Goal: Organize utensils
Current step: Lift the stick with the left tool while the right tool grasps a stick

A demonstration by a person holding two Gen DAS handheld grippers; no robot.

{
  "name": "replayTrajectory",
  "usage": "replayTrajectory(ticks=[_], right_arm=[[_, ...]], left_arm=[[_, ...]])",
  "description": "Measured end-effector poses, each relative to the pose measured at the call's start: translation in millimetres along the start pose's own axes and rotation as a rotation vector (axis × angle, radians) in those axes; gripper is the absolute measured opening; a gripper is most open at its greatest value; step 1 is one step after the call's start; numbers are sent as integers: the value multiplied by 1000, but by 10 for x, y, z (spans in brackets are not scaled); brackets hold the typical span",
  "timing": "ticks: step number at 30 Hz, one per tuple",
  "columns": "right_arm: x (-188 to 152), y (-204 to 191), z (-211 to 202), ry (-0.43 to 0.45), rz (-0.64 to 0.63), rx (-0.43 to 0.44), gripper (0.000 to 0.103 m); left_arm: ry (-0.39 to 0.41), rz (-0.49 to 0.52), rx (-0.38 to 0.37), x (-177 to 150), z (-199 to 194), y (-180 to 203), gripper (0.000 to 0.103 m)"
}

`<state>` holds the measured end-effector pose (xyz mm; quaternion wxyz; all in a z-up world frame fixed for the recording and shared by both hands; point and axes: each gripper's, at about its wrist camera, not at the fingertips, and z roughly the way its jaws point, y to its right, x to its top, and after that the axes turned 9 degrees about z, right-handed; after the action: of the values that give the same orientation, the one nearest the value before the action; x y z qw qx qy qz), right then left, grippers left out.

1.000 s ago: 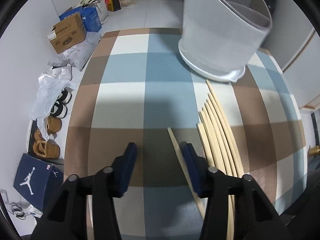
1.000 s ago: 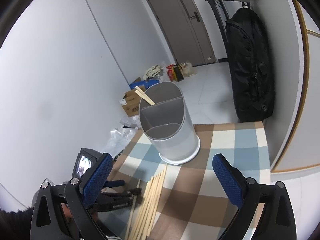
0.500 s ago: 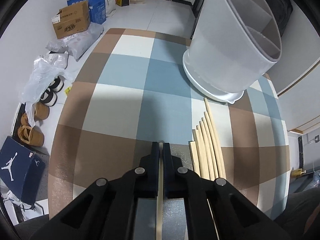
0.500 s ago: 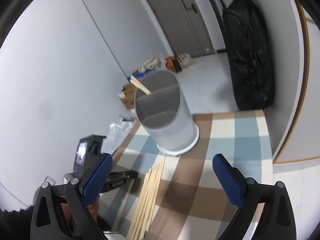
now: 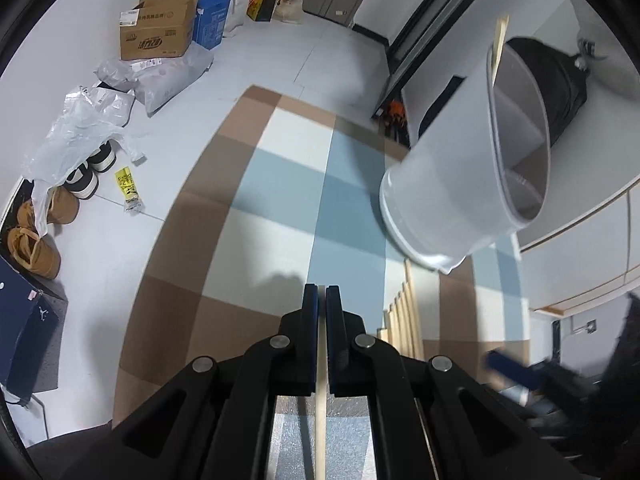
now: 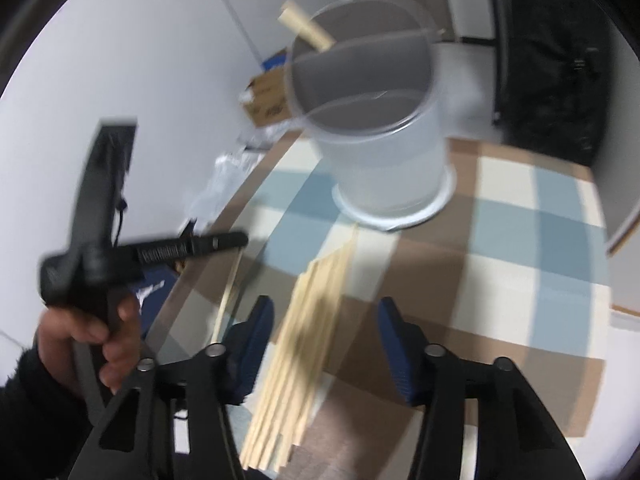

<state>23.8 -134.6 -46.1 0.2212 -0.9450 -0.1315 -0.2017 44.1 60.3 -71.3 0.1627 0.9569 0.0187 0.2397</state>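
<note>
Chopstick [image 5: 321,412] between left hand-held gripper [image 5: 321,300] pads

Between the left gripper's [image 5: 322,300] matt black plastic fingers [image 5: 310,320], which carry blue pads and shiny metal rivets, sits a pale bare-wood chopstick [image 5: 321,400]. Beside and ahead of the right gripper's [image 6: 326,320] fingers lies a bundle of chopsticks [image 6: 300,340] of the same pale unvarnished wood, on a checked cloth [image 6: 520,240] with a smooth sheen over the worktop. Farther ahead of the fingers stands a frosted, translucent plastic holder [image 6: 380,120], smooth-walled.
</note>
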Motion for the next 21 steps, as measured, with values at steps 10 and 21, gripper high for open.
replayTrajectory(ticks=[10, 21], right_arm=[[57, -296, 503, -107, -92, 38, 24], [114, -259, 695, -156, -63, -48, 22]], left_arm=[[37, -23, -67, 48, -101, -166, 0], [56, -15, -94, 67, -194, -174, 0]])
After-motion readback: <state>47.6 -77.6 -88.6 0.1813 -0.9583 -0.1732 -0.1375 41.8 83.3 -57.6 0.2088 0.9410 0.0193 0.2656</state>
